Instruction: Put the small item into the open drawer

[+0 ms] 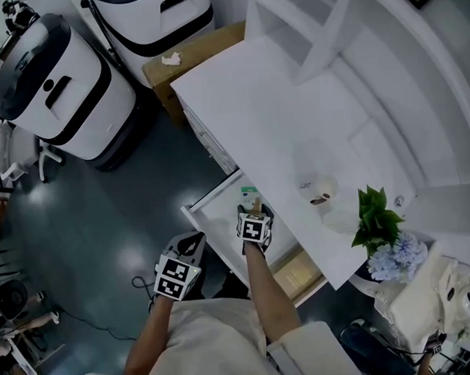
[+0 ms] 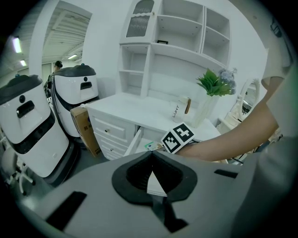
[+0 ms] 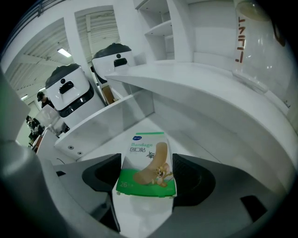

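Note:
A small green and white bandage box (image 3: 146,167) sits between the jaws of my right gripper (image 3: 146,175), which is shut on it. In the head view that gripper (image 1: 251,209) holds the box (image 1: 250,195) just over the inside of the open white drawer (image 1: 199,216) at the desk front. The drawer's floor (image 3: 132,137) lies right under the box. My left gripper (image 1: 191,243) hangs left of the drawer over the dark floor, jaws together and holding nothing. From the left gripper (image 2: 150,160) I see the drawer (image 2: 132,142) and the box (image 2: 150,145).
On the white desk (image 1: 247,104) stand a clear lettered cup (image 1: 322,191) and a vase with a green plant (image 1: 375,219). A shelf unit (image 1: 309,24) rises behind. Cardboard boxes (image 1: 194,52) and white machines (image 1: 56,86) stand on the floor to the left.

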Tool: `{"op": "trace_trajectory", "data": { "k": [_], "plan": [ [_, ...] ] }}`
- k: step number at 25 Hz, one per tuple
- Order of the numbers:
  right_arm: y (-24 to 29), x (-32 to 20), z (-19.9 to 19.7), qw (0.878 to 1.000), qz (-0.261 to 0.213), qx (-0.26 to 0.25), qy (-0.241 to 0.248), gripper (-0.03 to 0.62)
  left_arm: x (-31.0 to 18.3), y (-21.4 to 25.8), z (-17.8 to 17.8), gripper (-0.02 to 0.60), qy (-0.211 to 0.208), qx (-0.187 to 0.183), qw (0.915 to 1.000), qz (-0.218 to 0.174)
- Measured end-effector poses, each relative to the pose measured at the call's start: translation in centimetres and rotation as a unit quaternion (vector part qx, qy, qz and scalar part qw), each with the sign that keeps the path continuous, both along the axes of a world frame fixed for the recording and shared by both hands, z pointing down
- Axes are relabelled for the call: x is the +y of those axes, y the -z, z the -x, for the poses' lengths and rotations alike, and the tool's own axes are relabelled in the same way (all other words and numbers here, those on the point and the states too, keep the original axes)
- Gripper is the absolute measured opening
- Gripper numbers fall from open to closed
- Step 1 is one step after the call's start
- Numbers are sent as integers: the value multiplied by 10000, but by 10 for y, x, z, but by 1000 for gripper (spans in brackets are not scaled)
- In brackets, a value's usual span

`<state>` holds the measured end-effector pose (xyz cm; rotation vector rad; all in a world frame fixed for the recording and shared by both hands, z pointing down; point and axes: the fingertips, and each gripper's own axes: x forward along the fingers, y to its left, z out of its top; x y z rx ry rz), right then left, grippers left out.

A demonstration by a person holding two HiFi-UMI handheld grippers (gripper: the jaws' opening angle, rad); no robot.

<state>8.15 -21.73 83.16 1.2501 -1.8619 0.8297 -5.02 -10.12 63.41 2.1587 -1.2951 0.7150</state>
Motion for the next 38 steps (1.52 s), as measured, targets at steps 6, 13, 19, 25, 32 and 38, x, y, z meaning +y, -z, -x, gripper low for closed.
{"op": "trace_trajectory", "data": {
  "k": [6, 13, 19, 25, 32, 38],
  "plan": [
    [-3, -1, 5, 9997, 96, 16, -214, 364, -1, -2, 10, 15, 44, -8, 10000, 58],
    [-8, -8, 1, 9983, 8, 24, -579, 364, 7, -16, 16, 15, -13, -3, 9999, 154],
    [-6, -12, -2, 9967, 58, 12, -806, 364, 2, -9, 22, 15, 47, -34, 9999, 116],
    [-7, -22, -2, 9968, -32, -8, -798, 365, 6, -13, 25, 15, 23, -67, 9998, 208],
    [-8, -23, -5, 9961, -74, -31, -874, 373, 3, -11, 22, 15, -1, 3, 9998, 186],
    [7, -8, -3, 9958, 49, -163, -902, 373, -4, -3, 15, 15, -22, 84, 9999, 58]
  ]
}}
